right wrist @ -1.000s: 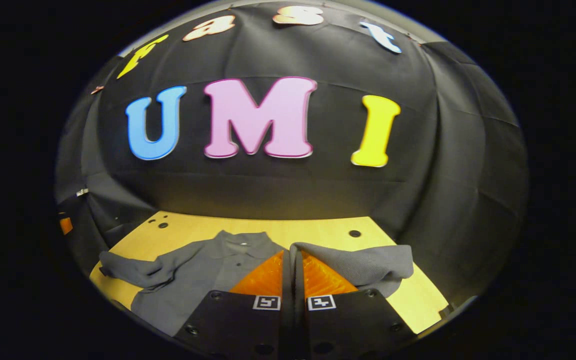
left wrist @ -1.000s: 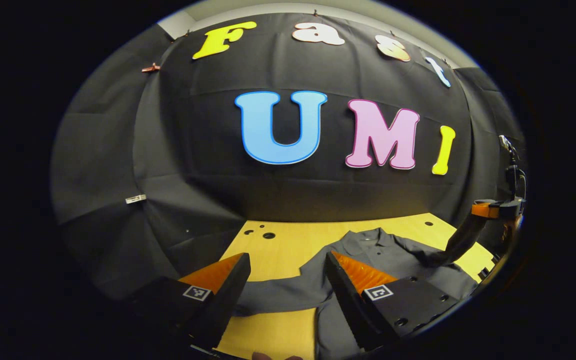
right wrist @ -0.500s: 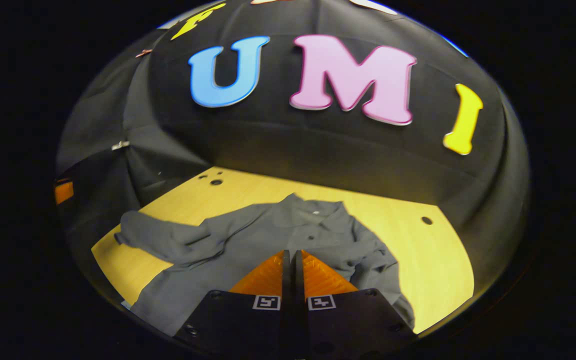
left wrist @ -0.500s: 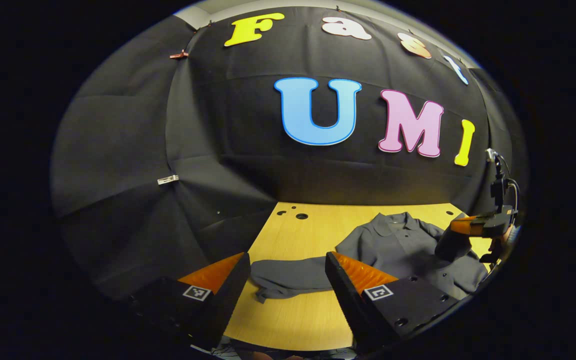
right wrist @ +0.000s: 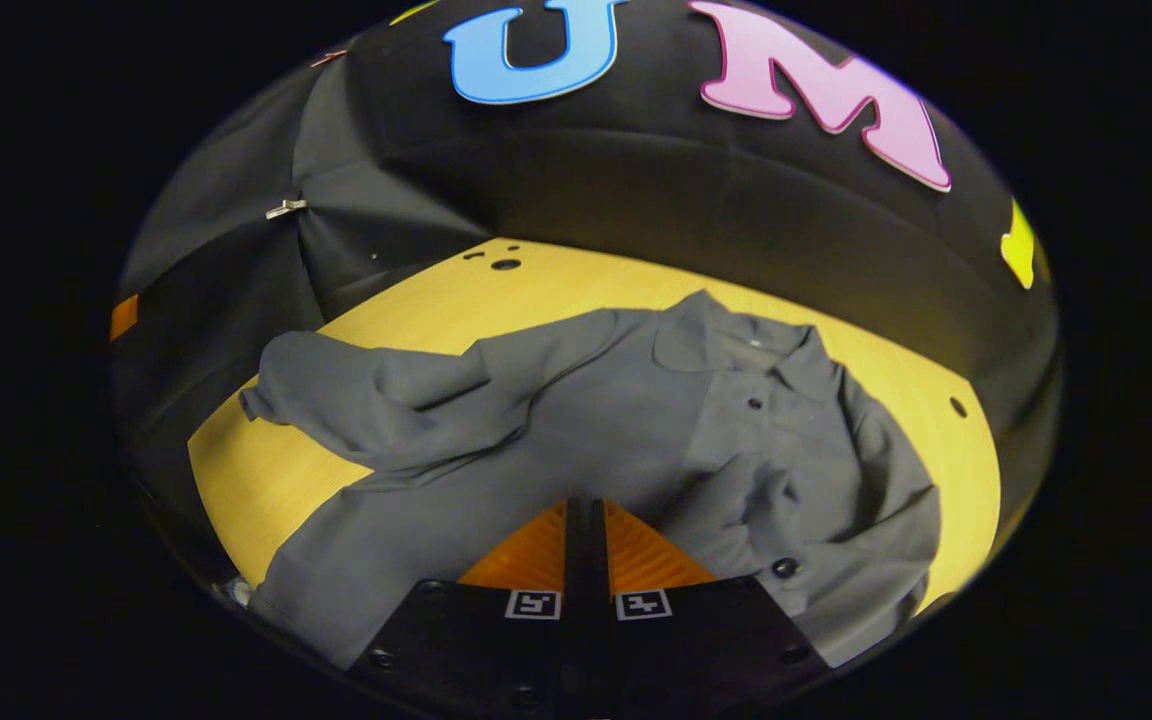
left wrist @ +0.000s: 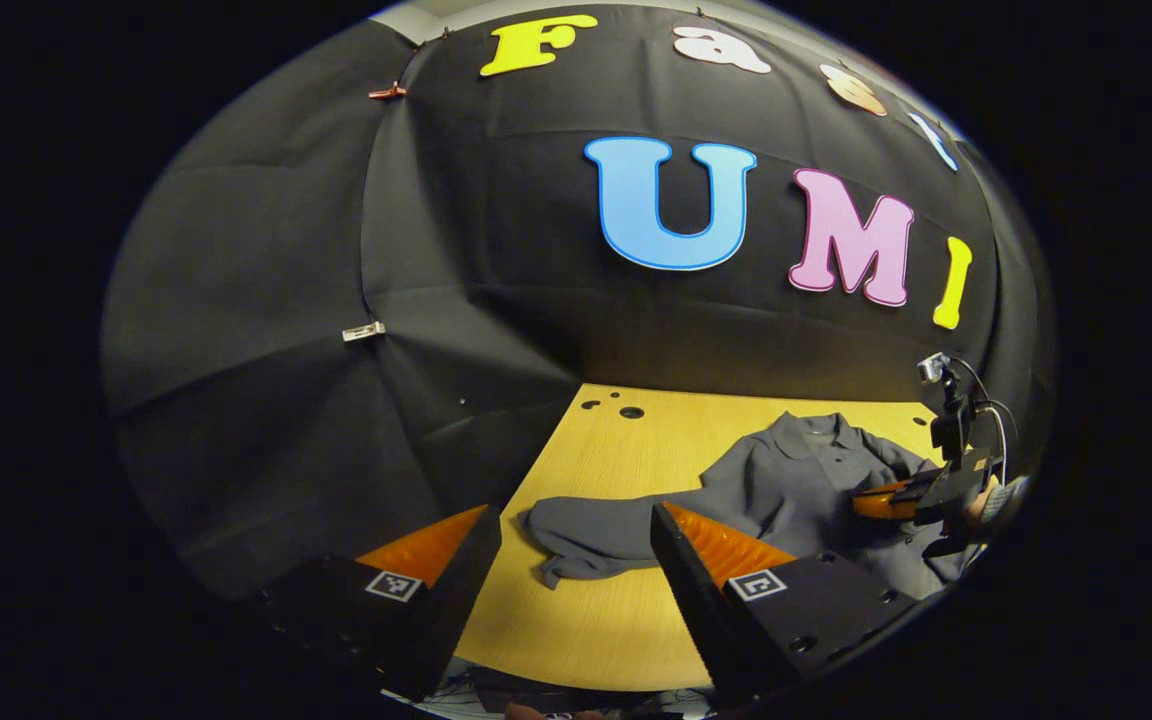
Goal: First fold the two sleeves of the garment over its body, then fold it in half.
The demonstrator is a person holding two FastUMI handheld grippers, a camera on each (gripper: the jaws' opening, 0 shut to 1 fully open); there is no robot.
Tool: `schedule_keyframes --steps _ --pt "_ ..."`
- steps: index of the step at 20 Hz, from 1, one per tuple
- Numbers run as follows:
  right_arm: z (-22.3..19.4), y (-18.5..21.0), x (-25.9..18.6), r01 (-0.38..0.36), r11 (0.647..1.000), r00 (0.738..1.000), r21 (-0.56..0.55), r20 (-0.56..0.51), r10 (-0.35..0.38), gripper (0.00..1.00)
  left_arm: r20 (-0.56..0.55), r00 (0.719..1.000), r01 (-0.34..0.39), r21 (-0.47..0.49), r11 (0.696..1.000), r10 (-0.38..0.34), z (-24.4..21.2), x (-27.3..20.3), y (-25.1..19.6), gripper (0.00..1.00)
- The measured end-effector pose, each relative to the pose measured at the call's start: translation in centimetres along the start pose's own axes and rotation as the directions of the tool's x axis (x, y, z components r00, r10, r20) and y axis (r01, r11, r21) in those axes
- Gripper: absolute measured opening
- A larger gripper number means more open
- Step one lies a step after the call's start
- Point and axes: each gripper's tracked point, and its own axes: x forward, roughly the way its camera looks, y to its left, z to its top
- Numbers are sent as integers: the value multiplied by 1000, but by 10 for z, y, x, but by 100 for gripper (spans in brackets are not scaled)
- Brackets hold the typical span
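A grey collared shirt (right wrist: 596,400) lies face up on the wooden table (right wrist: 266,480). One sleeve (right wrist: 366,400) spreads out flat to the left. The other sleeve (right wrist: 806,490) is folded over the shirt's body, bunched, with its buttoned cuff beside my right gripper (right wrist: 584,505). That gripper is shut low over the body, and the sleeve cloth runs into its tips. In the left gripper view the shirt (left wrist: 786,480) lies to the right, its outspread sleeve (left wrist: 596,535) just beyond my left gripper (left wrist: 573,510), which is open and holds nothing. The right gripper (left wrist: 886,500) rests low on the shirt.
Small round holes (left wrist: 631,412) mark the table's far left corner. The black cloth wall stands close behind the table (left wrist: 616,620) and to its left. A hand (left wrist: 996,500) holds the right gripper at the far right edge. Bare wood lies in front of the outspread sleeve.
My right gripper has carried its sleeve from out at the side across and down onto the shirt's body. My left gripper stayed open and drew back to the left, away from the other sleeve.
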Motion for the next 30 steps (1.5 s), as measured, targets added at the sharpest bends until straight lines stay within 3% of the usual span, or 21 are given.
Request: schedule_keyframes --steps 8,9,11,12,13,14,16,17,18,30 --pt "-14 28 -3 -49 995 998 92 -42 53 7 -39 999 25 21 999 -24 -12 12 0 95" --pt "-16 31 -7 -54 994 997 95 -47 59 13 -47 998 31 31 999 -29 -14 14 0 95" --pt "-13 33 -18 -57 993 997 99 -39 61 42 -64 997 44 50 998 -41 -19 19 1 95" --pt "-9 34 -25 -56 993 998 105 -29 59 44 -79 996 50 61 997 -45 -23 21 2 95" --pt "-4 35 -33 -60 991 998 120 -14 63 61 -95 994 54 68 996 -48 -26 21 3 95" --pt "0 34 -42 -56 990 998 133 2 57 54 -109 993 58 67 996 -51 -29 19 5 94" --pt "12 29 -62 -49 987 998 154 39 44 63 -142 988 64 49 997 -56 -35 21 2 96" --pt "15 26 -72 -44 985 998 164 55 36 53 -157 986 64 42 997 -56 -39 22 0 96" --pt "19 20 -81 -35 984 997 174 70 23 65 -172 984 61 40 997 -53 -41 22 1 96" --pt "-10 -40 -184 111 949 984 295 102 -147 66 -376 927 25 52 998 -4 -90 48 4 96"
